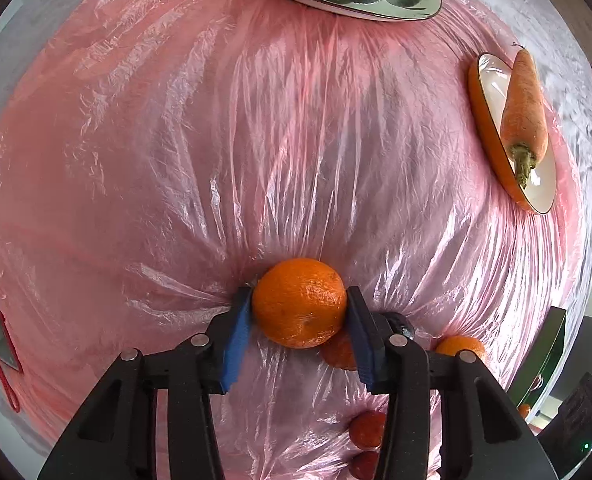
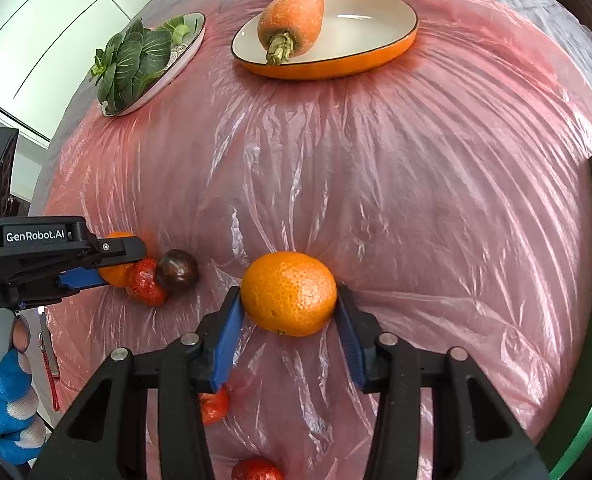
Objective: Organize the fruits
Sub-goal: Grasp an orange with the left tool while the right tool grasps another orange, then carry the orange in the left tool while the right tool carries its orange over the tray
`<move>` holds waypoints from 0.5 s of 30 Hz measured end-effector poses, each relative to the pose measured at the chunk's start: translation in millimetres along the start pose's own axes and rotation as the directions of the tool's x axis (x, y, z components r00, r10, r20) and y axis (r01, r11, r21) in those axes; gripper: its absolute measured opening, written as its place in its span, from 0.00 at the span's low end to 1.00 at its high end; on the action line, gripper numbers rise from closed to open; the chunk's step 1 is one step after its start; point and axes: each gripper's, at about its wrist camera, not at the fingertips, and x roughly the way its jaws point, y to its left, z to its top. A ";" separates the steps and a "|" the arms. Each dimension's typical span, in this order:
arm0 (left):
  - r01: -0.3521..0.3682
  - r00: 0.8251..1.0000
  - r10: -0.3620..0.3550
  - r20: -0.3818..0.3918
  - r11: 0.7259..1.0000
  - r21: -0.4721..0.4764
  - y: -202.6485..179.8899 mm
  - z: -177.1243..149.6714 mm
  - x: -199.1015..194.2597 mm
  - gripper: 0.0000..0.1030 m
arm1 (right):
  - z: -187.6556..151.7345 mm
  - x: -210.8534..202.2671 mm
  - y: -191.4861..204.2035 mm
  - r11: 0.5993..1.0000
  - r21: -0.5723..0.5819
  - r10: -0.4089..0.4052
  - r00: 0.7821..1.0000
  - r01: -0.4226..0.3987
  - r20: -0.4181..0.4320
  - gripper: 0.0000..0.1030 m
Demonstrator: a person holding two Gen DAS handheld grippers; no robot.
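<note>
Our left gripper (image 1: 299, 312) has its blue pads pressed against both sides of an orange (image 1: 299, 302). Our right gripper (image 2: 290, 312) likewise clamps another orange (image 2: 288, 293), both held low and level.

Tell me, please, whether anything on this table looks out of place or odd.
Yes. The large orange carrot lies askew across the orange-rimmed oval dish, its tip overhanging the rim. The crinkled pink plastic sheet is bunched into folds. Nothing looks spilled or damaged.
</note>
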 end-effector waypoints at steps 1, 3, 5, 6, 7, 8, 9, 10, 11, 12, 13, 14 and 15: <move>0.007 1.000 -0.007 0.002 1.000 -0.001 0.1 0.9 -0.1 0.38 | -0.1 -0.2 -0.9 1.000 0.004 0.006 1.000 -0.006 -0.001 0.70; 0.023 1.000 -0.023 0.003 1.000 -0.003 3.7 0.2 -0.9 0.38 | -0.4 -1.9 -2.3 1.000 0.007 0.016 1.000 -0.016 -0.001 0.70; 0.040 0.999 -0.040 0.003 0.999 -0.005 10.4 0.2 -3.3 0.38 | -0.1 -3.9 -3.1 0.999 0.015 0.029 1.000 -0.029 0.000 0.70; 0.047 0.999 -0.047 0.004 0.999 -0.006 12.2 0.1 -4.2 0.38 | 0.0 -5.5 -4.3 0.999 0.021 0.038 0.999 -0.038 0.002 0.69; 0.054 0.999 -0.053 0.005 0.999 -0.009 14.2 -0.4 -5.8 0.38 | -0.4 -7.5 -6.2 0.999 0.025 0.045 0.999 -0.045 0.004 0.69; 0.061 0.998 -0.061 0.006 0.998 -0.012 17.0 -0.5 -7.3 0.38 | -0.6 -9.3 -7.3 0.998 0.029 0.052 0.999 -0.052 0.006 0.69; 0.070 0.998 -0.070 0.007 0.997 -0.016 21.8 -1.4 -9.5 0.38 | -1.1 -11.6 -8.2 0.998 0.033 0.057 0.998 -0.058 0.009 0.69; 0.078 0.997 -0.078 0.009 0.997 -0.019 25.7 -1.6 -11.4 0.38 | -1.9 -14.2 -9.4 0.997 0.039 0.062 0.998 -0.063 0.013 0.69; 0.088 0.996 -0.088 0.009 0.996 -0.023 29.2 -1.9 -13.9 0.38 | -2.6 -16.7 -10.8 0.997 0.046 0.067 0.998 -0.068 0.017 0.69; 0.100 0.995 -0.100 0.008 0.995 -0.030 32.6 -2.2 -16.6 0.38 | -3.4 -18.8 -12.2 0.996 0.054 0.073 0.997 -0.074 0.022 0.69; 0.112 0.994 -0.112 0.007 0.993 -0.039 37.0 -2.6 -18.5 0.38 | -4.6 -20.6 -13.4 0.995 0.061 0.079 0.997 -0.081 0.025 0.69; 0.122 0.993 -0.121 0.008 0.992 -0.045 40.4 -4.3 -20.9 0.38 | -5.1 -22.4 -14.3 0.994 0.068 0.084 0.996 -0.085 0.028 0.69; 0.134 0.991 -0.134 0.008 0.990 -0.050 44.2 -5.0 -23.0 0.38 | -6.3 -25.4 -15.1 0.994 0.072 0.084 0.996 -0.087 0.032 0.69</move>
